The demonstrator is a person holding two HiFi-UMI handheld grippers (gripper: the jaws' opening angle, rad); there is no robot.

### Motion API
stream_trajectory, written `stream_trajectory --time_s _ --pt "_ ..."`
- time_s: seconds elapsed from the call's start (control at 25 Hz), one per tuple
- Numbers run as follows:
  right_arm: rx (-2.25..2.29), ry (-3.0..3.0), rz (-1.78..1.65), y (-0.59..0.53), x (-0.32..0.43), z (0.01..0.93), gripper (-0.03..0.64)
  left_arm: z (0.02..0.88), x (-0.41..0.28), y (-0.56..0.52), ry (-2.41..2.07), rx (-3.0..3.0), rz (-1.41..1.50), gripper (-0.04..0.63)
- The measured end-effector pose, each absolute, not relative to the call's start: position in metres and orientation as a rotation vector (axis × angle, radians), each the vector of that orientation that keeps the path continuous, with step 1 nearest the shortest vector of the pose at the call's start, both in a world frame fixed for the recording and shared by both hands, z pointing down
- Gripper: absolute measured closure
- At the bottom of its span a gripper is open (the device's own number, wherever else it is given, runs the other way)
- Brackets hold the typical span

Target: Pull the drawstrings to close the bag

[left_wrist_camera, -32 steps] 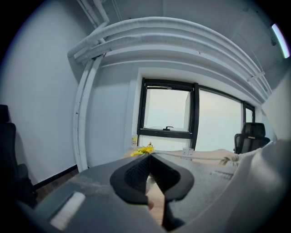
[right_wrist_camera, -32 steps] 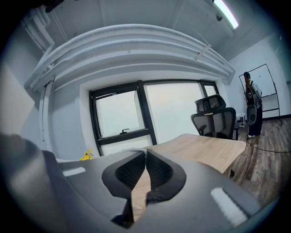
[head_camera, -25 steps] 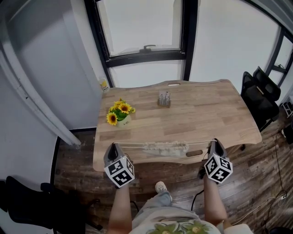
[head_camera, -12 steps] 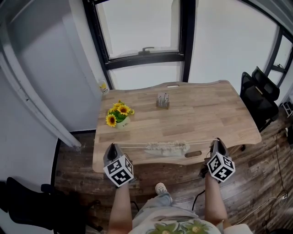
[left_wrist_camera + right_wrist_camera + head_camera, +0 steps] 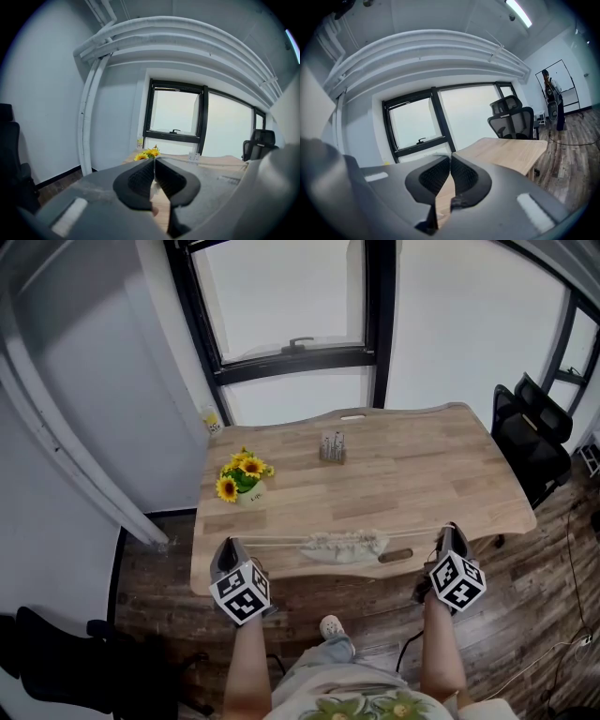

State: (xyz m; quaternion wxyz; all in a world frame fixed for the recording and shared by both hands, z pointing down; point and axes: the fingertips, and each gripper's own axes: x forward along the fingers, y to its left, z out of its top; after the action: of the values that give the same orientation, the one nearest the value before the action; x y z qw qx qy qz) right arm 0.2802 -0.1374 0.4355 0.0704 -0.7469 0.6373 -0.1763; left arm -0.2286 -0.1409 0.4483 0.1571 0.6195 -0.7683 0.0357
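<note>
Yellow sunflowers (image 5: 246, 469) stand beyond taut drawstrings (image 5: 277, 540)

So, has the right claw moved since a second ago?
Yes: the right claw, shut on its drawstring, has gone rightward, farther from the slot in the table's near edge.

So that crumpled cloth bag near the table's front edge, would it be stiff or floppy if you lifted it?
Probably floppy: the bag lies flat and bunched into wrinkles on the table. Likely light too, as it looks like thin cloth gathered on slim drawstrings pulled straight to either side. Lying so low, it seems unlikely to roll or tip.
</note>
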Motion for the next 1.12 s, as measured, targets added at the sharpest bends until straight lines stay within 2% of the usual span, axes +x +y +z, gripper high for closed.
stream_trajectory --time_s 1.12 --pt "-2.244 1.825 -0.541 -0.132 0.318 0.432 0.609 0.447 -0.26 -0.135 -2.193 1.739 0.072 0.56"
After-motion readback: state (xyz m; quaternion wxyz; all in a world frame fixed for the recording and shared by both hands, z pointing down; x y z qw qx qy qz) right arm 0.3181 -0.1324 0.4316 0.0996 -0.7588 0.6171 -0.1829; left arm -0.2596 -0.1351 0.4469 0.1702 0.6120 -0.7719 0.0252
